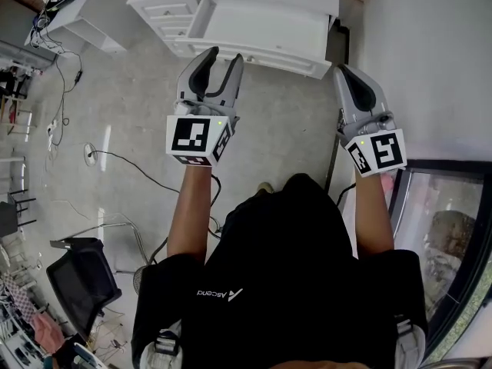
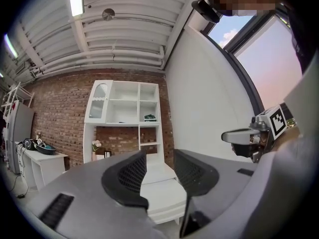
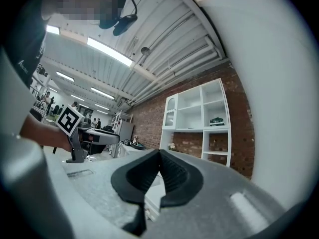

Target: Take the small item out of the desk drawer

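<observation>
A white desk (image 1: pixel 254 23) with small drawers (image 1: pixel 165 12) on its left side stands ahead of me on the grey floor. The small item does not show in any view. My left gripper (image 1: pixel 224 56) is held up in the air short of the desk, jaws open and empty. In the left gripper view the gap of that gripper (image 2: pixel 159 156) frames the desk top (image 2: pixel 162 183) below a white shelf unit (image 2: pixel 124 103). My right gripper (image 1: pixel 344 71) hangs at the same height to the right. The right gripper view shows its gripper (image 3: pixel 159 152) shut, pads touching, holding nothing.
A black office chair (image 1: pixel 81 279) stands at the lower left and cables (image 1: pixel 115 160) trail over the floor. A white side table (image 1: pixel 84 14) with clutter is at the far left. A white wall (image 1: pixel 430 52) and a glass pane (image 1: pixel 446 237) close off the right.
</observation>
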Demonstrator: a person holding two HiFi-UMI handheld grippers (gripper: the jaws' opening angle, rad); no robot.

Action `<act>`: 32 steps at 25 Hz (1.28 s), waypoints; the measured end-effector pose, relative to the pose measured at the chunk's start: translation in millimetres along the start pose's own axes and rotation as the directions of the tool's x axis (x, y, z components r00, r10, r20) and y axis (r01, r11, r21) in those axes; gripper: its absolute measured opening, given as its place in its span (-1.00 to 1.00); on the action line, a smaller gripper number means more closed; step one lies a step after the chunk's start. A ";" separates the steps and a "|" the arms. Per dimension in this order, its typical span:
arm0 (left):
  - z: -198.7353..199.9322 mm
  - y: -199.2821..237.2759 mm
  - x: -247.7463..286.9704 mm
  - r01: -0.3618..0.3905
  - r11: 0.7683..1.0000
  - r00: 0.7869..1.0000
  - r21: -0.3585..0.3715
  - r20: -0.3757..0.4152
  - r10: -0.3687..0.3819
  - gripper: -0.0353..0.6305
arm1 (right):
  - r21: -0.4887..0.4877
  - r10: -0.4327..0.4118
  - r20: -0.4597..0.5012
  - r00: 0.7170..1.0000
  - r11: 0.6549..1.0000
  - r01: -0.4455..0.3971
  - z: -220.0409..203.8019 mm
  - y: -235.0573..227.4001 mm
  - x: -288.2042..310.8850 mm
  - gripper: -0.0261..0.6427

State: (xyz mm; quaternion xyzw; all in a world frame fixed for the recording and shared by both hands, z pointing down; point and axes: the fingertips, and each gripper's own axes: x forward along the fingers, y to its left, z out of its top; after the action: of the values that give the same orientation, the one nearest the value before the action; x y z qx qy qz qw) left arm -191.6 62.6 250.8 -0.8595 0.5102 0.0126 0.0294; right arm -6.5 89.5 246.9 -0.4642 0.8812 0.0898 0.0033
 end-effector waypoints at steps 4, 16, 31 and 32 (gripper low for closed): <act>-16.6 12.1 19.2 0.021 1.000 0.998 0.023 -0.057 -0.019 -0.40 | 0.002 -0.009 -0.021 1.000 1.000 0.009 -10.9 -10.1 12.5 -0.92; -93.3 39.5 133.8 0.091 0.995 0.962 0.039 -0.262 -0.078 -0.36 | 0.017 0.027 -0.041 0.999 1.000 -0.026 -69.9 -86.5 94.8 -0.92; -249.2 32.4 291.6 0.346 0.938 0.654 -0.016 -0.713 -0.253 -0.36 | 0.092 0.169 -0.110 0.979 0.983 -0.160 -154.3 -209.3 209.3 -0.92; -257.2 31.2 297.3 0.359 0.933 0.620 -0.034 -0.738 -0.266 -0.36 | 0.095 0.175 -0.113 0.978 0.982 -0.165 -157.0 -214.6 213.8 -0.92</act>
State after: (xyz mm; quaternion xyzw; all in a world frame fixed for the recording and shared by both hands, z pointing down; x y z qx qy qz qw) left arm -78.7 -229.2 491.0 -0.8641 0.3212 -0.3670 -0.1248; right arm 59.7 -229.3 348.9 -0.3911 0.9193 0.0237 -0.0381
